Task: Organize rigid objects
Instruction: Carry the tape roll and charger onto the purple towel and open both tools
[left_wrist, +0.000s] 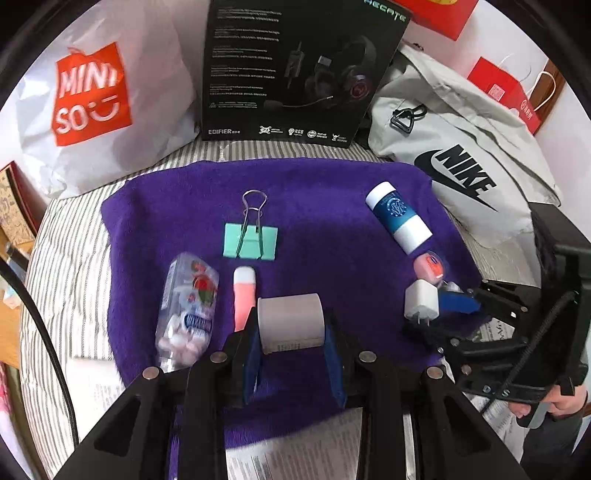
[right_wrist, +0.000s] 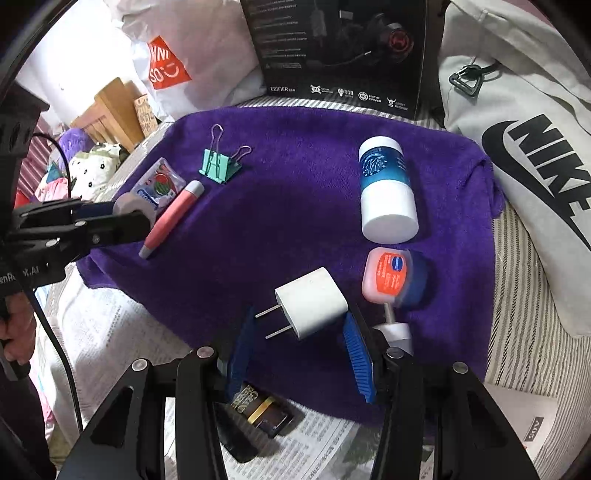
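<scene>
Rigid objects lie on the purple towel (left_wrist: 314, 192): left gripper (left_wrist: 291, 328) clamps a grey roll (left_wrist: 290, 321) at its near edge; right gripper (right_wrist: 299, 325) stands spread around the white charger (right_wrist: 314, 302), seemingly for sorting.

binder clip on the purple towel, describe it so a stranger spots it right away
Find the purple towel spread in front of the black headphone box. Toward its far left lies the binder clip, behind the pink tube. It alone is mint green with wire handles.
</scene>
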